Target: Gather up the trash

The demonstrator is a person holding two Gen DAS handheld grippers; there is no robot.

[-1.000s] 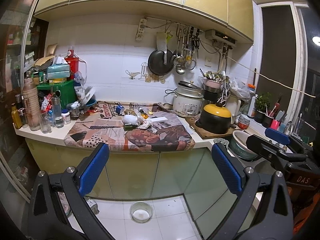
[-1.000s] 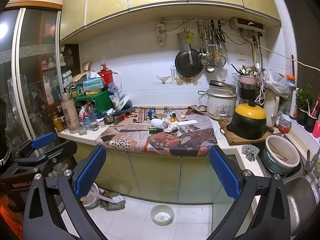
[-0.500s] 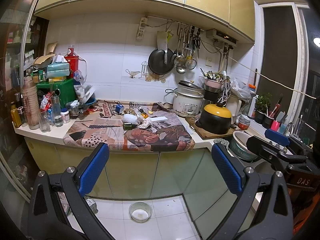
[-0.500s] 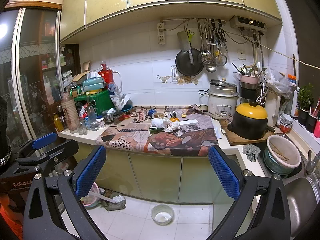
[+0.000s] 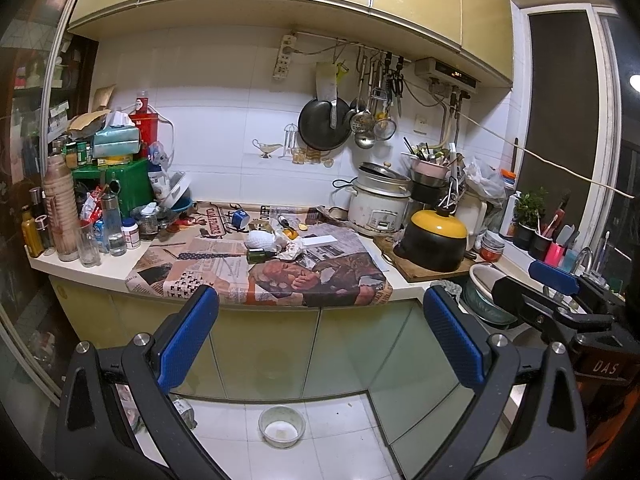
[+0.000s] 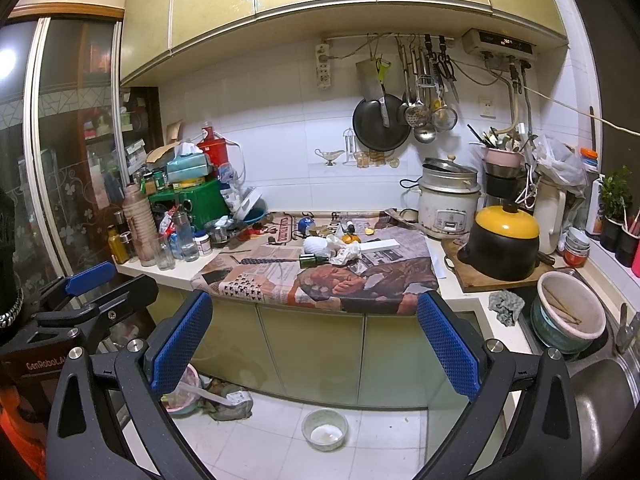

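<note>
- Left gripper (image 5: 320, 332): jaws spread wide, nothing between the blue pads; it sits at the bottom centre of the left wrist view, well apart from the counter.
- Right gripper (image 6: 316, 332): jaws likewise spread wide and empty, at the bottom centre of the right wrist view.
- Task items: a crumpled white paper wad (image 6: 347, 253), a white netted foam wrap (image 6: 316, 245) and a small dark green glass bottle (image 6: 314, 260) lie clustered at mid-frame on the printed newspaper sheet (image 6: 320, 280) covering the pale countertop (image 6: 138, 268).
- Risk, judged: the newspaper overhangs the counter's front edge; a dragging grasp could pull the sheet and slide the cluster off.
- Risk, judged: the bottle lies on its side touching the paper wad; a pinch on the wad could set it rolling.
- Risk, judged: clear drinking glasses (image 6: 164, 254) stand at left of centre; a wide sweep could topple them.
- Risk, judged: two grippers converging on one cluster could collide.
</note>
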